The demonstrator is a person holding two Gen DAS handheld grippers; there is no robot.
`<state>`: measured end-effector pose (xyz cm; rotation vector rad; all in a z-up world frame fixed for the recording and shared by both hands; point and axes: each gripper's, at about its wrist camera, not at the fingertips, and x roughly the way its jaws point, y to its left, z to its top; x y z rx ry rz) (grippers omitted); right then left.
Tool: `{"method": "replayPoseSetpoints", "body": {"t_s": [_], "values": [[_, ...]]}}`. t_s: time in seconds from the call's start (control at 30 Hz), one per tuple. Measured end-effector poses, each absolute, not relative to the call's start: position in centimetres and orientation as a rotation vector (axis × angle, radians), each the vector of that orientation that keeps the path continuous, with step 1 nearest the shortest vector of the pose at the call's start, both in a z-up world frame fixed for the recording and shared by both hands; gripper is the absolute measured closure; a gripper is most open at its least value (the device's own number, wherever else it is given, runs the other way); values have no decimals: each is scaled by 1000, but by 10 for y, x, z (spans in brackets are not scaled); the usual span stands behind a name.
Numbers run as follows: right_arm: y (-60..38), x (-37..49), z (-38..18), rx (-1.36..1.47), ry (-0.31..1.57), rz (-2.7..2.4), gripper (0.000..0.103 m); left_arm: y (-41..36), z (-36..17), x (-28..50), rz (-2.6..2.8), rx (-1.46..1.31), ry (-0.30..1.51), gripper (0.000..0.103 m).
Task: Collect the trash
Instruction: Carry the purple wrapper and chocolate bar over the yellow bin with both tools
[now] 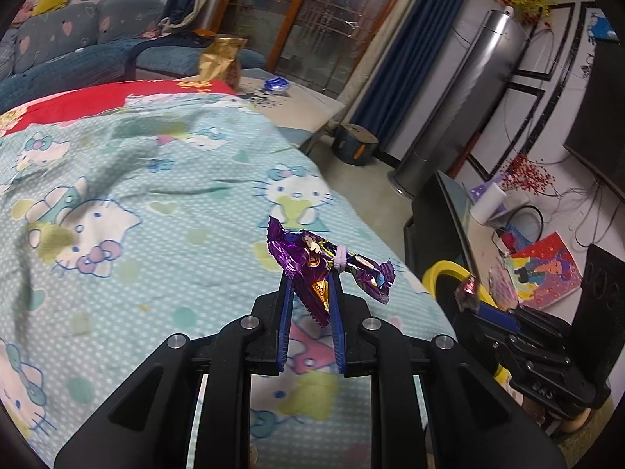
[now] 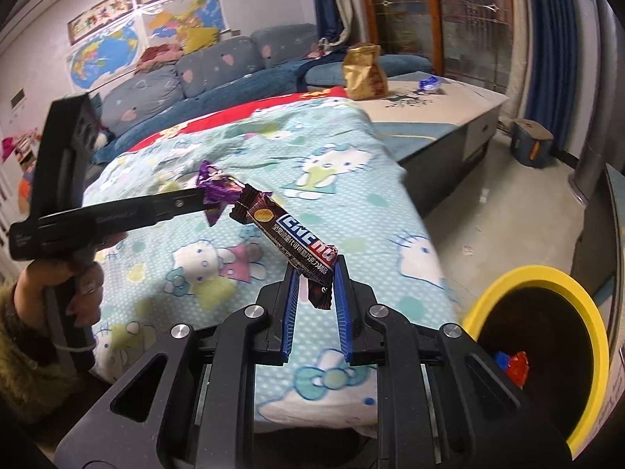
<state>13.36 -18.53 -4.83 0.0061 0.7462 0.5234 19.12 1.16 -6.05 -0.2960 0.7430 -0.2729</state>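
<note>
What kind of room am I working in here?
Most likely a home living room: a blue sofa under wall maps, a cartoon-cat cloth over a low table, and a yellow-rimmed bin on the floor.

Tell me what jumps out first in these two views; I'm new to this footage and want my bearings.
The left hand-held gripper pinches a crinkled purple foil wrapper above the pale blue cartoon-cat bedspread. The right hand-held gripper grips a dark brown chocolate bar wrapper. A yellow-rimmed black bin stands lower right in its view, with trash inside.
</note>
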Motion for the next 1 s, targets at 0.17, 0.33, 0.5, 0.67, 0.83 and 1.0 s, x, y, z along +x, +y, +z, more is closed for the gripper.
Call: {"method": "replayPoseSetpoints", "body": {"t_s": [0.17,0.33,0.5,0.67,0.83,1.0], "values": [[-206,135,-49,33,746,480,90,-5,-56,186,-305,-279,735,86],[-228,135,-51,59,744,432,90,-25,-53,182,-342,-253,730,86],[-247,134,-54,86,744,386,90,-45,-50,179,-382,-233,728,86],[-269,135,-57,124,746,335,90,-65,-48,176,-420,-212,728,86],[-288,134,-59,159,746,294,90,-84,-47,173,-452,-192,724,86],[-304,133,-61,188,746,255,90,-104,-44,168,-488,-165,719,86]]}}
